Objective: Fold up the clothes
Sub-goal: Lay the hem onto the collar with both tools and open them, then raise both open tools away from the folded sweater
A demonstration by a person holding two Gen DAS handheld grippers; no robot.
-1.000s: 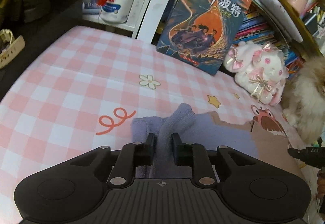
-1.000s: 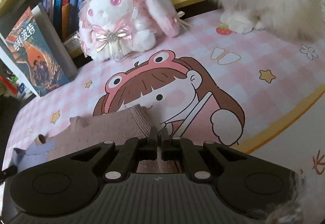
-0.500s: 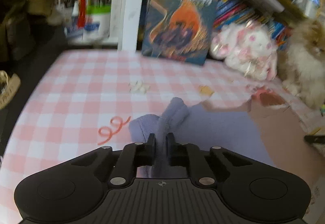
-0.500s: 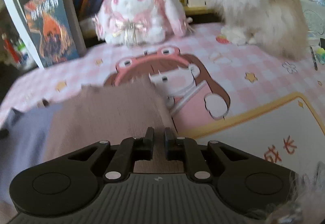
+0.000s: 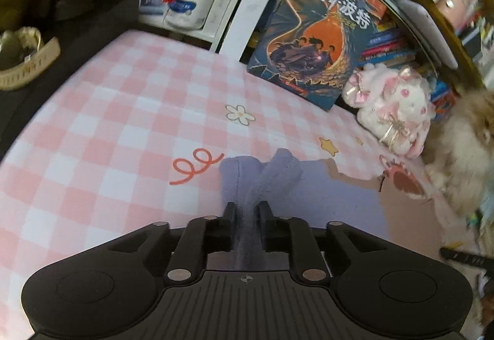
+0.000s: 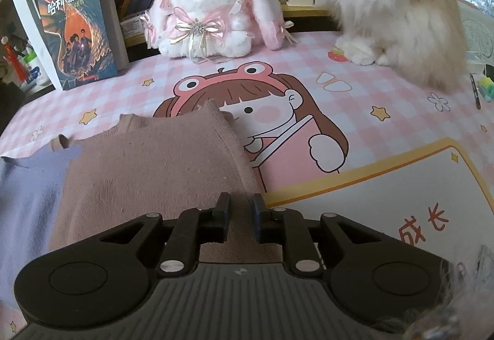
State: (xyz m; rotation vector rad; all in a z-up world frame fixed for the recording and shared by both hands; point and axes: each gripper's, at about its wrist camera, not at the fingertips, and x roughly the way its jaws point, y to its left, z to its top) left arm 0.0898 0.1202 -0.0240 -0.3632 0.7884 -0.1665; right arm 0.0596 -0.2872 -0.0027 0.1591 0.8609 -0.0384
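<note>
Jaws of right gripper (image 6: 240, 204) opening off mauve sweater (image 6: 154, 161) beside frog-hat girl print (image 6: 247, 111); left gripper (image 5: 246, 210) jaws opening around lavender fold (image 5: 262, 179). Fold apparently laid.

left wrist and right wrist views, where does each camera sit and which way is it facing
Left wrist: sits on the left hand-held gripper, looking forward and down across the pink checked mat; its fingers, opening, have the lilac cloth between them.
Right wrist: sits on the right hand-held gripper, looking down over the mauve garment; its fingers are opening around it.
Shared: the book, the plush bunny, the fluffy animal, both fabrics.
</note>
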